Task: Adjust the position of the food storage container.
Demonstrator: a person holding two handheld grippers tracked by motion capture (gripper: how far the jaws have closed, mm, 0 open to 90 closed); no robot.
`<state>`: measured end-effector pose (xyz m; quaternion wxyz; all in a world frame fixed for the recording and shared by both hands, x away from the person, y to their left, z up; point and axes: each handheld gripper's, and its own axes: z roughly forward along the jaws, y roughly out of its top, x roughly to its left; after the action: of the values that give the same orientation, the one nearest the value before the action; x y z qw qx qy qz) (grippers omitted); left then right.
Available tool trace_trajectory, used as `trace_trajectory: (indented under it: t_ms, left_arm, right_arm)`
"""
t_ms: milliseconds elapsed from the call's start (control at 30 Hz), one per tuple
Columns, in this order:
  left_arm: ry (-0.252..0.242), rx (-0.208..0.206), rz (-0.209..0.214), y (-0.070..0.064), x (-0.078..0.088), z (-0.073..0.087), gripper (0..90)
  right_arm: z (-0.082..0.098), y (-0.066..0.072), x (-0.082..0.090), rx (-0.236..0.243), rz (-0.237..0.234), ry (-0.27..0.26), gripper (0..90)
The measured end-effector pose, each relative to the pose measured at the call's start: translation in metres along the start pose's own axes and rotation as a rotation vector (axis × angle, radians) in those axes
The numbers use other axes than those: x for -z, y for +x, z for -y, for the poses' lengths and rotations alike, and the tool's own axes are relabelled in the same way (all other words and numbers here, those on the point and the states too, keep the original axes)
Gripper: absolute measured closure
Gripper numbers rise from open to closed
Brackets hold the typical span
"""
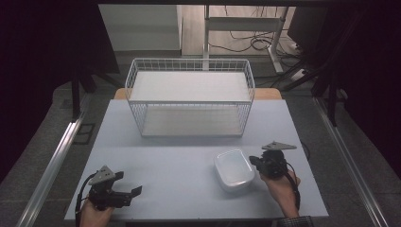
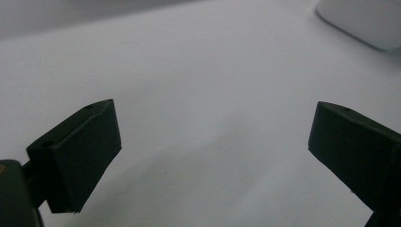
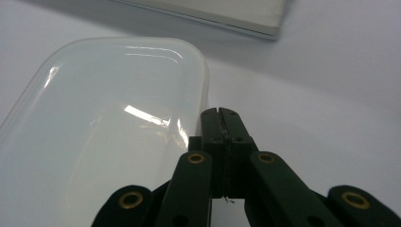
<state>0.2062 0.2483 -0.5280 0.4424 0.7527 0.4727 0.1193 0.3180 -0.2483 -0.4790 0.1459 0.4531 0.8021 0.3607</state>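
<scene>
A shallow white plastic container [image 1: 233,169] with rounded corners lies on the grey-white table [image 1: 170,165], right of the middle. My right gripper [image 1: 254,161] is at its right rim, pointing left. In the right gripper view the jaws [image 3: 220,114] are pressed together, and their tip sits against the container's [image 3: 104,123] near corner; whether the rim is pinched between them I cannot tell. My left gripper [image 1: 127,183] rests at the table's front left, jaws wide apart with nothing between them [image 2: 213,142]. A corner of the container [image 2: 364,19] shows far off in that view.
A white wire basket [image 1: 189,94] with a flat white floor stands at the back middle of the table; its base edge [image 3: 227,16] shows beyond the container. Metal rails run along both sides of the table.
</scene>
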Motion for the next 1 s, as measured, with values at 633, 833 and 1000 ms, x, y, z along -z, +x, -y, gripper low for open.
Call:
trace_trajectory:
  t_ms: [633, 833, 1000]
  left_arm:
    - [0.043, -0.057, 0.016, -0.013, -0.009, -0.007, 7.2]
    - [0.079, -0.111, 0.065, -0.022, -0.027, -0.022, 22.8]
    - [0.091, -0.142, 0.121, -0.025, -0.050, -0.039, 50.7]
  right_arm:
    - [-0.022, 0.057, -0.027, 0.143, -0.084, 0.007, 88.7]
    - [-0.001, 0.050, 0.005, 0.093, -0.064, -0.028, 88.6]
    - [0.015, 0.053, 0.019, 0.079, -0.071, -0.025, 88.7]
